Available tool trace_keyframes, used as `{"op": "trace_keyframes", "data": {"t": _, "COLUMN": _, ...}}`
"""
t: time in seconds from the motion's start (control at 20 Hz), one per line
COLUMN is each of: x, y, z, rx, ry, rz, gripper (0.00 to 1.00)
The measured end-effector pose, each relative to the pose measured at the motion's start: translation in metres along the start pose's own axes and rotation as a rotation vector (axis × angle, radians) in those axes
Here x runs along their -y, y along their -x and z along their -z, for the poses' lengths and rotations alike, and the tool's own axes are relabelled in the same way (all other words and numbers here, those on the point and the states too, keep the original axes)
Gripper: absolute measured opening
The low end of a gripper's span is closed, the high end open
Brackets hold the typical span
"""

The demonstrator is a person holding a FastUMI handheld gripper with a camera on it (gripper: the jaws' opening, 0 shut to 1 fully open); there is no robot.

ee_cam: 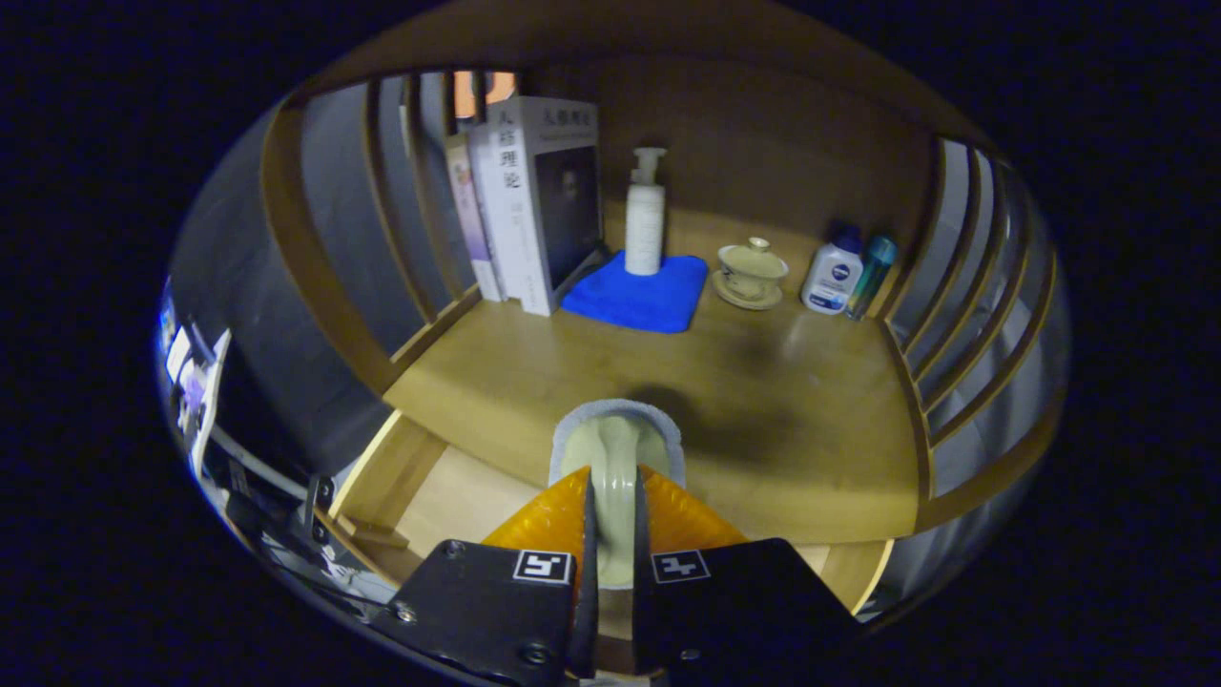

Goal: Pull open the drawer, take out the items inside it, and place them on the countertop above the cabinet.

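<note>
My gripper is shut on a pale green ceramic piece with a grey rim, both fingers pressing on its narrow middle. The piece hangs over the front edge of the wooden countertop, its rounded end pointing away from me. Below the fingers, the open drawer shows its light wooden floor and left wall. What the drawer holds under the fingers is hidden.
At the back of the countertop stand several books, a white pump bottle on a blue cloth, a lidded tea bowl on a saucer, a white bottle with a blue cap and a teal tube. Wooden slats close both sides.
</note>
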State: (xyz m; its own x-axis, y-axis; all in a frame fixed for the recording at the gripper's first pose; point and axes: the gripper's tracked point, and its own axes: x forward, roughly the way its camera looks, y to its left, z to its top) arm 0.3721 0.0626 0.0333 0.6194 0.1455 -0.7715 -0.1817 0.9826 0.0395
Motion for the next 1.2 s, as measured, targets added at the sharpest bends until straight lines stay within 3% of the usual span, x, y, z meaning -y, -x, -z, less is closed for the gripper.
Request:
{"op": "trace_keyframes", "data": {"t": 0.25, "x": 0.012, "y": -0.019, "z": -0.016, "rx": 0.001, "ry": -0.1, "rz": 0.049, "gripper": 0.18}}
{"op": "trace_keyframes", "data": {"t": 0.55, "x": 0.02, "y": -0.04, "z": -0.025, "rx": -0.001, "ry": -0.116, "rz": 0.113, "gripper": 0.18}}
{"op": "trace_keyframes", "data": {"t": 0.8, "x": 0.016, "y": -0.052, "z": -0.017, "rx": 0.018, "ry": -0.039, "rz": 0.14, "gripper": 0.39}}
{"op": "trace_keyframes", "data": {"t": 0.95, "x": 0.015, "y": -0.05, "z": -0.022, "rx": 0.043, "ry": -0.006, "rz": 0.162, "gripper": 0.71}}
{"op": "trace_keyframes", "data": {"t": 1.2, "x": 0.013, "y": -0.038, "z": -0.024, "rx": 0.101, "ry": 0.003, "rz": 0.186, "gripper": 0.71}}
